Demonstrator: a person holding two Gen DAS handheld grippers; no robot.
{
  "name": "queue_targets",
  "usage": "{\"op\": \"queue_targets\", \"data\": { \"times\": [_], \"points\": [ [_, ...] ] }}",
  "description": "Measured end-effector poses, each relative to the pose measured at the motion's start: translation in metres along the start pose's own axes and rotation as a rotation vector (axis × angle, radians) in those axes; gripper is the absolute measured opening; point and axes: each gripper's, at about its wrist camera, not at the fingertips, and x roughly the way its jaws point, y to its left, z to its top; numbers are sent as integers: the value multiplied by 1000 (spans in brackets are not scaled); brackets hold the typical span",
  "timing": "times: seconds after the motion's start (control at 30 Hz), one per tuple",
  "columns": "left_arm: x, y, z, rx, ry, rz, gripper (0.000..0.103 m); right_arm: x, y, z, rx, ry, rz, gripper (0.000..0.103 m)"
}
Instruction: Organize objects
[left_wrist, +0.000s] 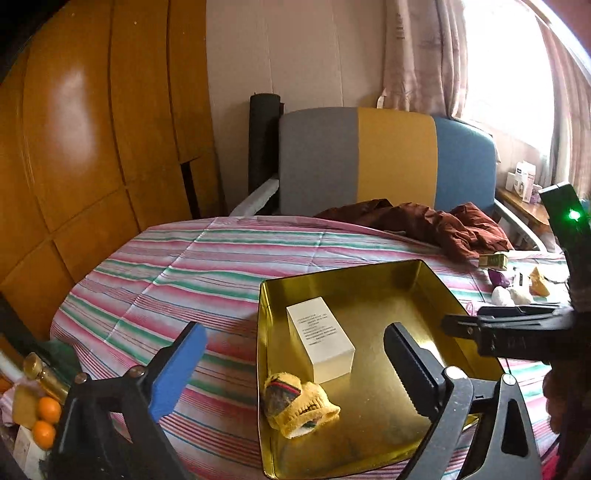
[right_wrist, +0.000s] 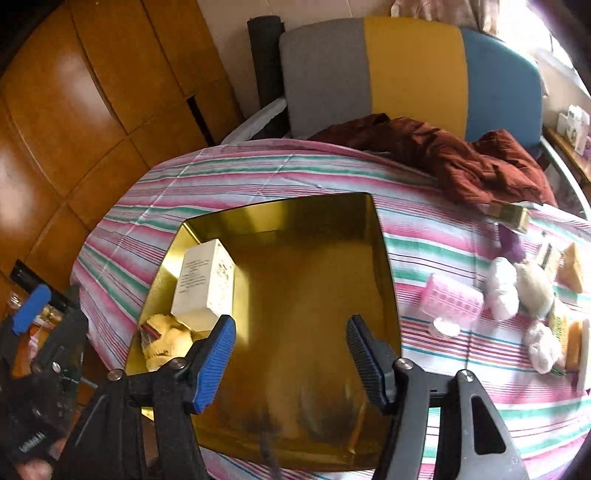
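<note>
A gold tin tray (left_wrist: 369, 280) (right_wrist: 295, 214) lies on the striped tablecloth. Inside it, a white carton (left_wrist: 321, 339) (right_wrist: 205, 280) lies at the left beside a yellow knitted piece (left_wrist: 299, 410) (right_wrist: 166, 343). My left gripper (left_wrist: 295, 365) stands wide open over the tray's near left part, its pads clear of both items. My right gripper (right_wrist: 291, 328) hangs open above the tray's bare middle with nothing between its fingers. To the tray's right lie loose things: a pink hair roller (right_wrist: 452, 299), white fluffy balls (right_wrist: 502, 288), a purple item (right_wrist: 511, 243) and a small gold box (right_wrist: 509, 214).
A crumpled dark red garment (right_wrist: 480, 158) lies at the table's far right edge, in front of a grey, yellow and blue chair back (right_wrist: 406, 70). Wooden panels fill the left. Oranges (left_wrist: 46, 417) sit below the table's left edge.
</note>
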Motion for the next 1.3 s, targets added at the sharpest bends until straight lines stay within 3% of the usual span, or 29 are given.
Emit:
{"op": "queue_targets", "data": {
  "times": [0.57,0.97,1.2,1.3],
  "points": [
    [-4,-38,-5,103,17,-34,99,-22,-48,-25,70,-69,-96,69],
    [7,-83,-15,201,70,-153,101,-43,-136,-44,249,-76,-204,70],
    [12,-110,-12,263,73,-208,101,-82,-211,-46,374,-126,-336,70],
    [15,-124,-10,289,82,-240,101,-96,-245,-45,424,-141,-399,76]
  ]
}}
